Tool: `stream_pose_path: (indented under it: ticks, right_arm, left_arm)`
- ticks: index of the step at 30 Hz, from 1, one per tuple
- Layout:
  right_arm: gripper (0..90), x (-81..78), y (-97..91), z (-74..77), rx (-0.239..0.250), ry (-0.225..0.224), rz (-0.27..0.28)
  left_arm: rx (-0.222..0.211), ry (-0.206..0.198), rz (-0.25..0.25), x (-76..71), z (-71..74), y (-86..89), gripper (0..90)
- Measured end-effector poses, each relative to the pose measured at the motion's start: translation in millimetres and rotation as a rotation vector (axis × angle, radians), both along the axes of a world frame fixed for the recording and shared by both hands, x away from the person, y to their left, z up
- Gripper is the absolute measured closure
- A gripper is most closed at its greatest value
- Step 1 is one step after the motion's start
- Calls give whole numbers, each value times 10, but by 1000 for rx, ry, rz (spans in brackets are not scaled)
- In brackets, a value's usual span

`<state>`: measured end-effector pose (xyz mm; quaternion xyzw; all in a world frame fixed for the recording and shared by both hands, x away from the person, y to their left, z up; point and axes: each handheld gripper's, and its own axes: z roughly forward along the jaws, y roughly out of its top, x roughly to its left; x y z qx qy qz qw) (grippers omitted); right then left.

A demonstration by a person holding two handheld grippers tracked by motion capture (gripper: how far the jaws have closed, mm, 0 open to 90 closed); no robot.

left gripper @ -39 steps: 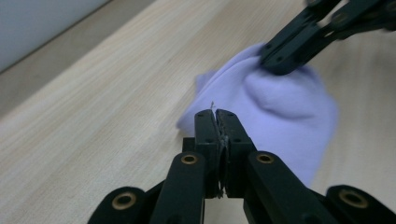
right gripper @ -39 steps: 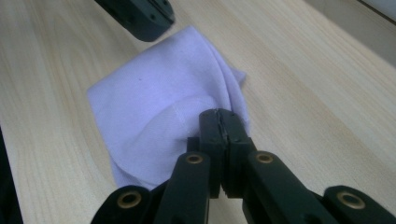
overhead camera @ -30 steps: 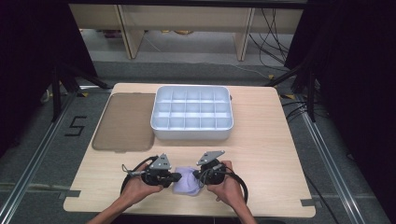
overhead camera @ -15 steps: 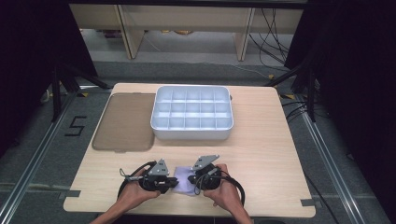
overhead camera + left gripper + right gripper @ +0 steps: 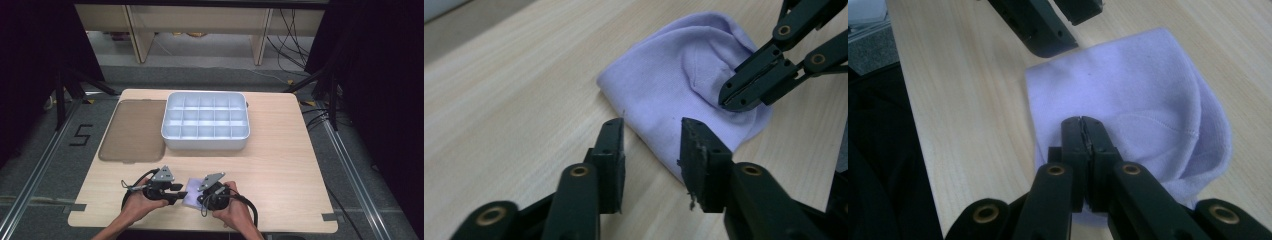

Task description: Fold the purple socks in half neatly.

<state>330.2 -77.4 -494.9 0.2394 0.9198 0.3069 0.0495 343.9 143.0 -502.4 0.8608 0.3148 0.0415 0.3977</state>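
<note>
Near edge of the worktop point(image 5: 280, 165): both hand-held grippers meet over a small lilac cloth point(image 5: 191, 198).
Left hand-held gripper point(image 5: 651, 150): its jaws have just been opening and now stand narrowly apart, the cloth's near corner just past the tips, nothing pressed between them.
Right hand-held gripper point(image 5: 1083, 125): jaws clamped together on a pinch of the lilac cloth point(image 5: 1128, 105), holding a fold of it.
Step in hand: by my reading, folding or rolling the cloth, with the left letting go to take a new hold.
Doing it well: keep the right pinch firm so the fold does not spring open; bring the left jaws low along the worktop and under the free edge point(image 5: 644, 135), taking all layers at once.
Risk: a shallow bite may catch only the top layer and drag the fold askew.
Cloth's look: soft knit, pale lilac, doubled over, rounded at one end with a stitched seam, lying flat.
Farther off: a white compartment tray point(image 5: 205, 121) at mid-worktop, its brown lid point(image 5: 134, 131) to the left.
</note>
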Motion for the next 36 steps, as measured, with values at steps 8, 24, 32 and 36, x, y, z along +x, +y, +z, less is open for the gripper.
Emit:
stream_pose_path:
  ticks: [8,24,32,36]
  right_arm:
    - [891,-41,47,-7,3,3,-3]
    - [898,-77,187,-65,40,-5,36]
    - [900,178,53,86,52,-103,-52]
    - [900,345,3,-18,13,-82,-98]
  left_arm:
    - [4,72,2,-33,-67,-30,566]
    - [-31,12,-1,-73,-46,-42,850]
    - [-8,-45,-46,-116,24,-91,850]
    - [21,-58,-56,-119,47,-90,852]
